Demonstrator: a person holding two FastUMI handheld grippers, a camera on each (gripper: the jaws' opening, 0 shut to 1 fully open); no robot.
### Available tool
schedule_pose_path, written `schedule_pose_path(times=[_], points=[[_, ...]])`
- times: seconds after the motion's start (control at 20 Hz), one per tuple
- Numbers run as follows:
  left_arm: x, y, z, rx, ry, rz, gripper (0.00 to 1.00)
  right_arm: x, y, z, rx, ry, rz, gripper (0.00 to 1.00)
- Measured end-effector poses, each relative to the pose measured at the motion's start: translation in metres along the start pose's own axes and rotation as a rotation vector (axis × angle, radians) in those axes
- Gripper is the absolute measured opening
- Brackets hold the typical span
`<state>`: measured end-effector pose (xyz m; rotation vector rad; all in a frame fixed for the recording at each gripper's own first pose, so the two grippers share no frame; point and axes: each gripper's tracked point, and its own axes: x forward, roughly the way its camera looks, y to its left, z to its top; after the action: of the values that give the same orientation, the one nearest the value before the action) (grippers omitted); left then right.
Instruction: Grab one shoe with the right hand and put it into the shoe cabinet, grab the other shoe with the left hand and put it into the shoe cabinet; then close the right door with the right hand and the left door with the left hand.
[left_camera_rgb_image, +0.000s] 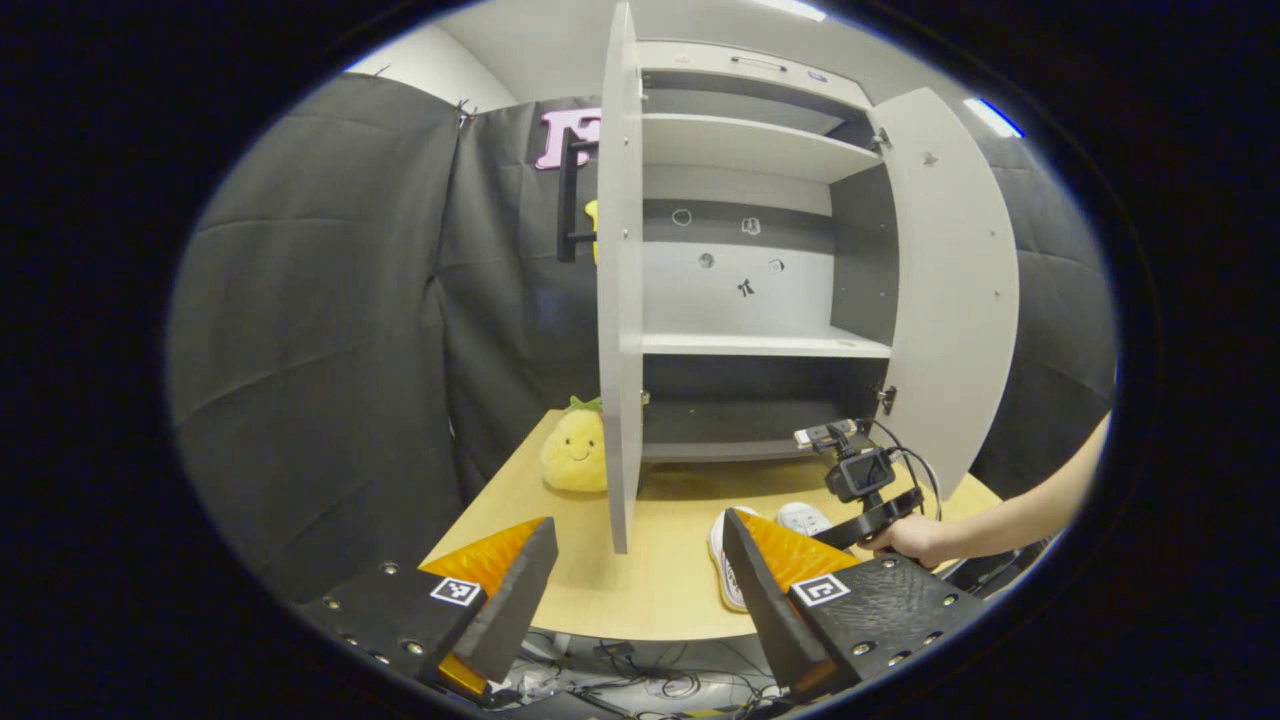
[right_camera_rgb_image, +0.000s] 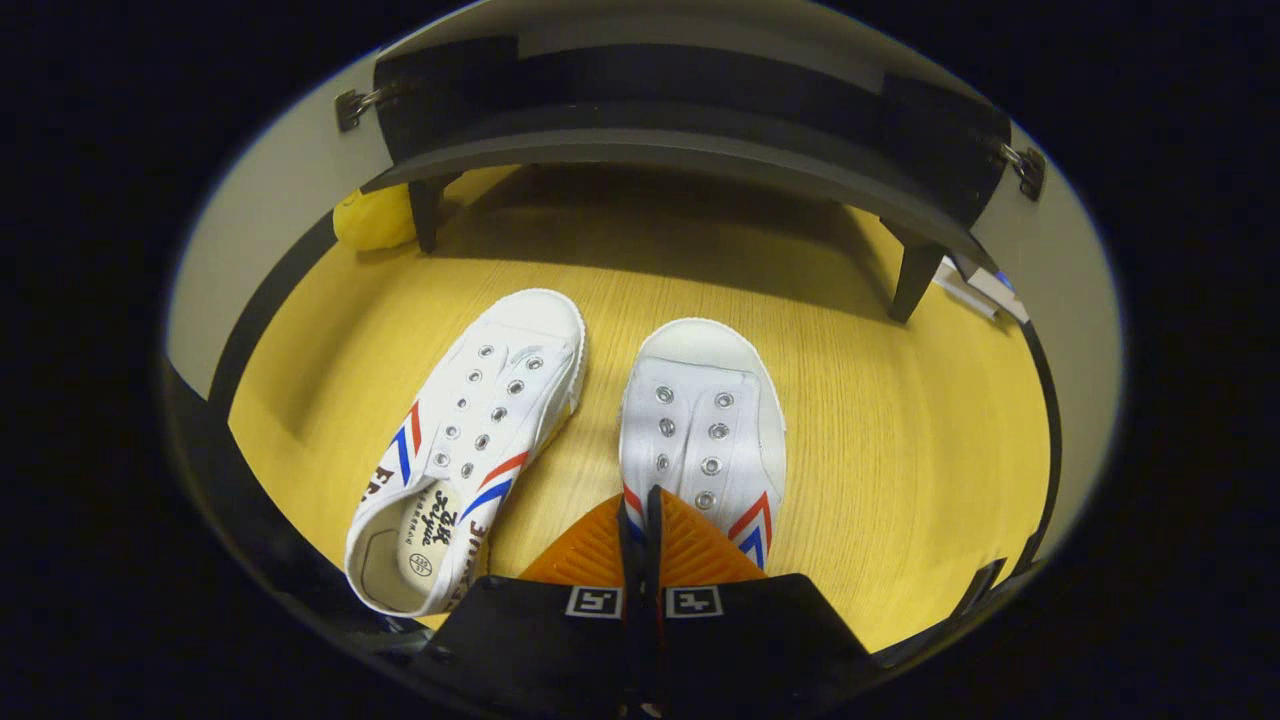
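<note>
- Two white slip-on shoes with red and blue stripes sit side by side on the wooden table, toes toward the cabinet.
- In the right gripper view, the right-hand shoe has its inner side wall pinched by the right gripper; the two fingers are pressed together with the thin canvas edge between them.
- The other shoe lies just beside it, angled a little outward, its opening toward the camera, nothing touching it.
- In the left gripper view, the left gripper hangs above the near edge of the table with its fingers wide apart and nothing between them.
- From there the right gripper shows farther off, low over the shoes, held by a hand with a bare forearm reaching in from the right.
- The shoe cabinet stands on short legs at the back of the table, shelves bare where they can be seen.
- Both doors stand open: the left door edge-on toward the camera, the right door swung out wide.
- A yellow plush toy with a smiling face sits on the table beside the left door.
- Cables lie tangled on the floor below the table's front edge.
</note>
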<state>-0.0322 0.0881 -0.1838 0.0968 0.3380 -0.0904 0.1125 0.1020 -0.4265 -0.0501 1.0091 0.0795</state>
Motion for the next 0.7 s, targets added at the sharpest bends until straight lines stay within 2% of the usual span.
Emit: schedule_pose_path(times=[0.15, 0.3, 0.4, 0.5, 0.55, 0.65, 0.7], points=[[0.002, -0.008, 0.007, 0.003, -0.02, -0.031, 0.95, -0.005, -0.002, 0.002, 0.065, -0.028, 0.014, 0.02], [0.007, -0.022, 0.015, 0.004, -0.044, -0.082, 0.97, -0.03, -0.013, 0.009, 0.113, -0.082, 0.01, 0.02], [0.01, -0.037, 0.021, 0.005, -0.061, -0.127, 0.94, -0.046, -0.015, 0.005, 0.141, -0.103, 0.024, 0.0], [0.012, -0.051, 0.025, 0.019, -0.075, -0.175, 0.94, -0.063, -0.022, 0.003, 0.135, -0.14, 0.008, 0.0], [0.013, -0.059, 0.027, 0.026, -0.081, -0.197, 0.94, -0.074, -0.025, 0.002, 0.126, -0.157, -0.002, 0.05], [0.015, -0.075, 0.03, 0.038, -0.09, -0.247, 0.94, -0.095, -0.028, 0.001, 0.122, -0.19, -0.011, 0.01], [0.016, -0.08, 0.032, 0.046, -0.096, -0.268, 0.94, -0.107, -0.028, 0.001, 0.128, -0.207, -0.009, 0.03]])
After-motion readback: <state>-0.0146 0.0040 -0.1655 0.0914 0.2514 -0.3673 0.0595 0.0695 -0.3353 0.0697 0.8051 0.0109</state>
